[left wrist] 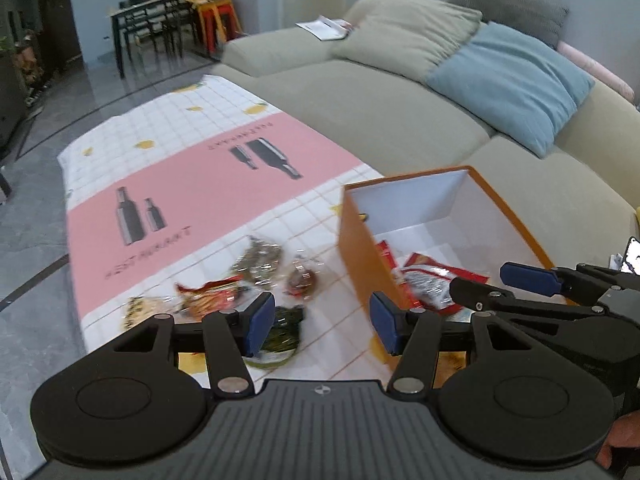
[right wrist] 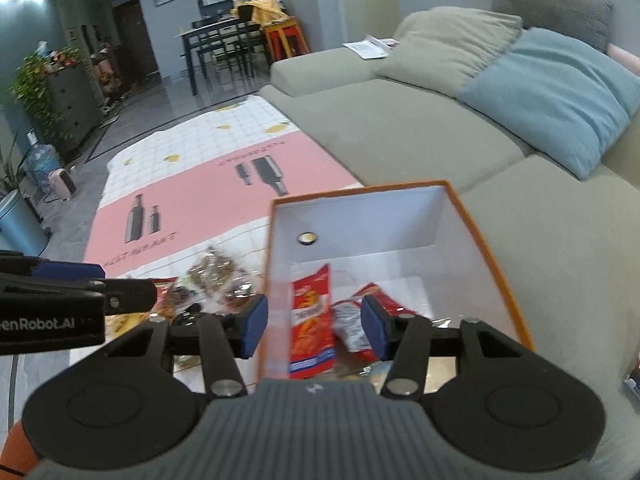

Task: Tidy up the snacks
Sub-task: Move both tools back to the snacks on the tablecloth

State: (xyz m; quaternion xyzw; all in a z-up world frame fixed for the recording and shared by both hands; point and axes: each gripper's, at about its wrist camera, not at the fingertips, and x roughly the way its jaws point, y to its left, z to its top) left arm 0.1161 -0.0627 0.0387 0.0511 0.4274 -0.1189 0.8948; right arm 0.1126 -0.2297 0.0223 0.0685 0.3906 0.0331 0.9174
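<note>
Left gripper level over the surface, fingers wide, holding nothing, above loose snack packets. Right gripper over the orange box, fingers wide, red snack bags inside.

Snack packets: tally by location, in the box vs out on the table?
In the orange box: 2, a red packet and a silver-and-red packet.
On the table: 5, counted in the left wrist view, blurred, so approximate.
Total: 7.

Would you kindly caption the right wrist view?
Open right gripper above orange box holding red snack packets.
</note>
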